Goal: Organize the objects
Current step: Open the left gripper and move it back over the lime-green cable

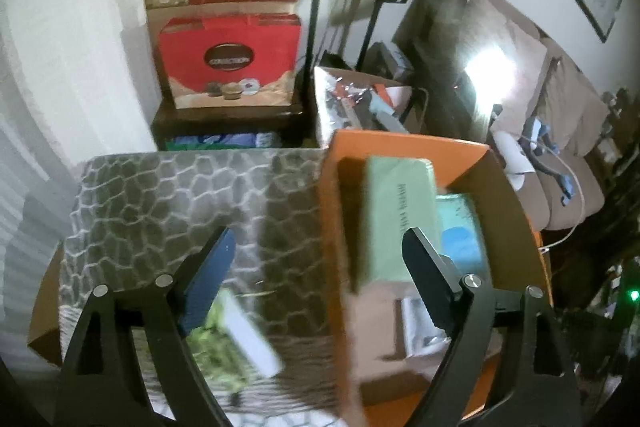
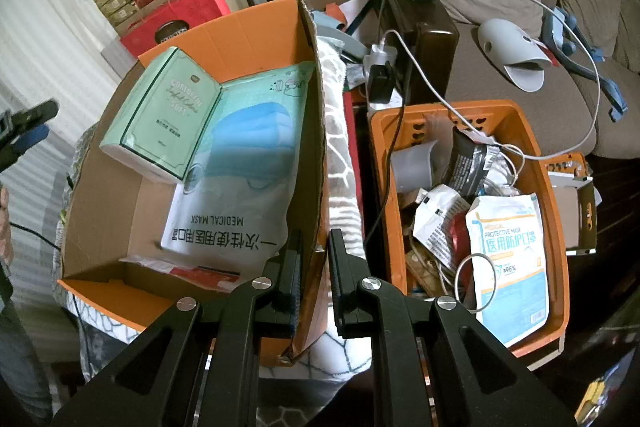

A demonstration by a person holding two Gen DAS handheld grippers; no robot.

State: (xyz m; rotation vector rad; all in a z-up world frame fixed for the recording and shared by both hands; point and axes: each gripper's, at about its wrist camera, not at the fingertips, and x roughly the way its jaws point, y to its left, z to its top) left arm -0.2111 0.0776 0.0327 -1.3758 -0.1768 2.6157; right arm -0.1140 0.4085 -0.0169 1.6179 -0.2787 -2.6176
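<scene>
The right gripper [image 2: 314, 267] is clamped on the near wall of the orange cardboard box [image 2: 240, 27], its fingers either side of the wall. Inside the box a green tissue pack [image 2: 160, 115] leans on a medical mask packet [image 2: 240, 163]. The left gripper [image 1: 320, 247] stands wide and holds nothing, above the box's left wall and the stone-patterned blanket [image 1: 168, 195]. An orange plastic basket [image 2: 554, 211] of clutter sits just right of the box.

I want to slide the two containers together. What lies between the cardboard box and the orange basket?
A patterned blanket fills the gap between the cardboard box and the orange basket, seen in the right wrist view.
</scene>
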